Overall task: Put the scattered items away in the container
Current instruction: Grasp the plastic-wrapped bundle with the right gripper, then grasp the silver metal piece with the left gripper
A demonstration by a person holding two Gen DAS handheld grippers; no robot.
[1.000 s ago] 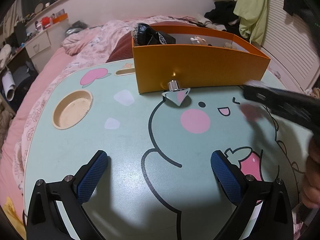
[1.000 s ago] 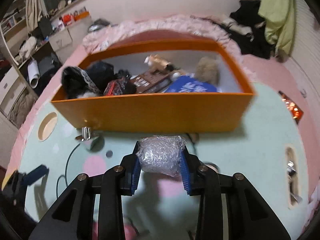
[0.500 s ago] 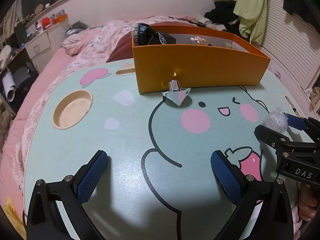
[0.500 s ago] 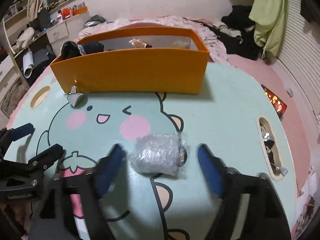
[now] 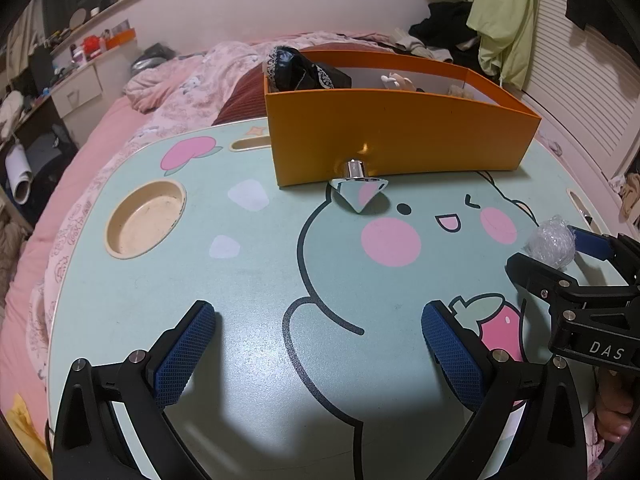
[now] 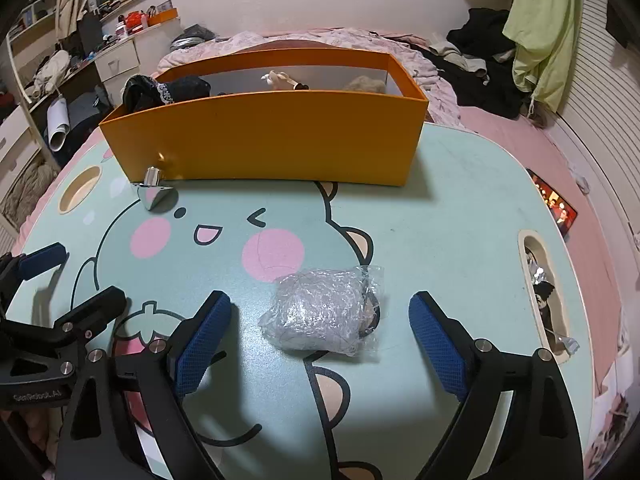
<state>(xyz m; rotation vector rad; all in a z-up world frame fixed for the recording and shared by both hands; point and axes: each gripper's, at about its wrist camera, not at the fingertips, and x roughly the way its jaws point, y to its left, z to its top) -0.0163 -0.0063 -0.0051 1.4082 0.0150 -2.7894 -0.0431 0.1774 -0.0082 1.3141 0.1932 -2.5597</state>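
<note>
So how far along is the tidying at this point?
Done: the orange box already holds several items. In hand: nothing; the right gripper has just been opening, and the crinkled clear-plastic bundle lies untouched between its jaws on the table. The left gripper is open, empty. Left: that bundle and the shiny metal cone.

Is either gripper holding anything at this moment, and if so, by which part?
Nothing is held. The right gripper has just been opening; the plastic-wrapped bundle lies on the table between its pads, untouched. The left gripper is open and empty.
</note>
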